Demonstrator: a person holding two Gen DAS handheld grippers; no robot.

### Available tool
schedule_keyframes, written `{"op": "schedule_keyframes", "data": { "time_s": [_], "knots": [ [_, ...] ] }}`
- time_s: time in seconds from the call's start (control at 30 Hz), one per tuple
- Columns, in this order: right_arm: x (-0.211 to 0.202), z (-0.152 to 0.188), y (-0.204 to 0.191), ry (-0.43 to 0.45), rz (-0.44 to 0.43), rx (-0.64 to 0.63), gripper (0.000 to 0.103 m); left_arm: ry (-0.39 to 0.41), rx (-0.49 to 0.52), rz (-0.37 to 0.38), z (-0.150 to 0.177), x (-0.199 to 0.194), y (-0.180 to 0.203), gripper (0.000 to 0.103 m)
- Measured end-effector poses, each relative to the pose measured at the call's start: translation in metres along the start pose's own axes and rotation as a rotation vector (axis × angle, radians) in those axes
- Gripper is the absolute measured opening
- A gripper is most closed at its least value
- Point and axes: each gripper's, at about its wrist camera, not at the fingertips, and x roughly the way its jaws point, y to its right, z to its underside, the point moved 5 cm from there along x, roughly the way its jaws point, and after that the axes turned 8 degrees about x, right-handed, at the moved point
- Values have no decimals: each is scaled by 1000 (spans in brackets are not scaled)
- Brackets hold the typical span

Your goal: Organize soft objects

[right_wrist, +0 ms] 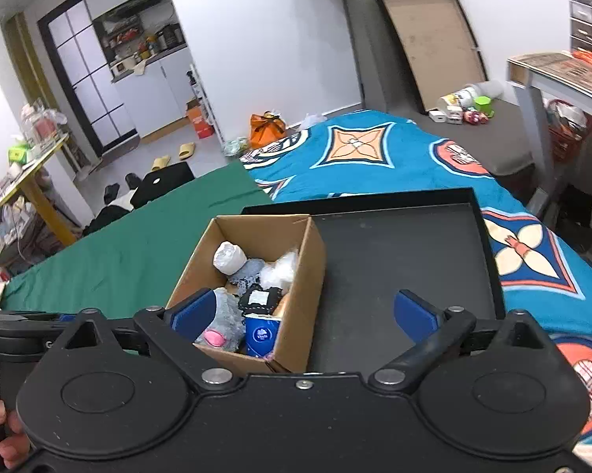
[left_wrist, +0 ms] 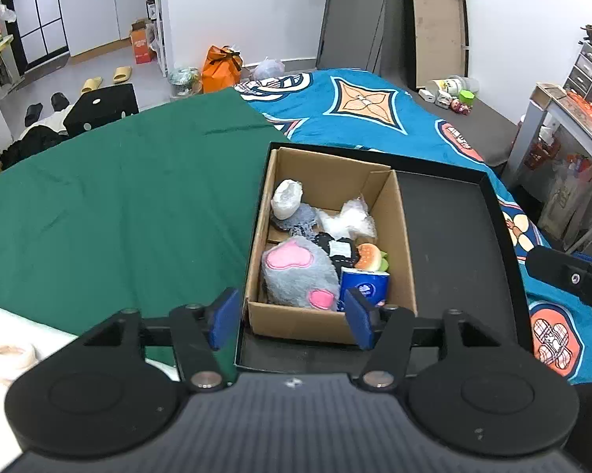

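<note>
You work over a bed covered by a green cloth (left_wrist: pixel 110 205) on the left and a blue patterned blanket (left_wrist: pixel 375 118) on the right, in a room with white walls and a grey floor. On it lies one black tray (left_wrist: pixel 453 244), and in its left part stands one open cardboard box (left_wrist: pixel 402 244). From the left wrist view you see the box almost from above: one grey plush paw (left_wrist: pixel 300 272) with pink pads, one blue tissue pack (left_wrist: pixel 365 287), one burger toy (left_wrist: pixel 369 256), one white roll (left_wrist: pixel 286 199) and one crumpled clear bag (left_wrist: pixel 351 218). The right wrist view hides the burger toy. Your left gripper (left_wrist: pixel 292 317) hovers over the near wall of the box, fingers spread and holding nothing. Your right gripper (right_wrist: pixel 304 315) is also wide apart and without load, at the lower middle of its frame.
</note>
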Motion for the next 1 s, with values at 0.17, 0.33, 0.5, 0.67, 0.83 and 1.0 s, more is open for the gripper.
{"op": "schedule_keyframes", "data": {
  "time_s": [0.17, 0.33, 0.5, 0.67, 0.83, 1.0],
  "knots": [
    [-15, 2, 13, 9, 21, 22, 103, 19, 10, -10, -1, -16, 9, 72],
    [-28, 3, 23, -11, 11, 63, 103, 38, 9, -29, -2, -33, 14, 85],
    [-41, 4, 27, -12, 37, 61, 103, 42, 13, -36, 0, -48, 18, 94],
    [-53, 8, 32, -14, 52, 77, 103, 60, 34, -54, 3, -66, 25, 102],
    [-66, 12, 35, -6, 73, 67, 103, 93, 49, -66, 5, -84, 31, 103],
    [-77, 16, 34, 1, 76, 54, 103, 107, 57, -76, 11, -100, 39, 103]
  ]
}}
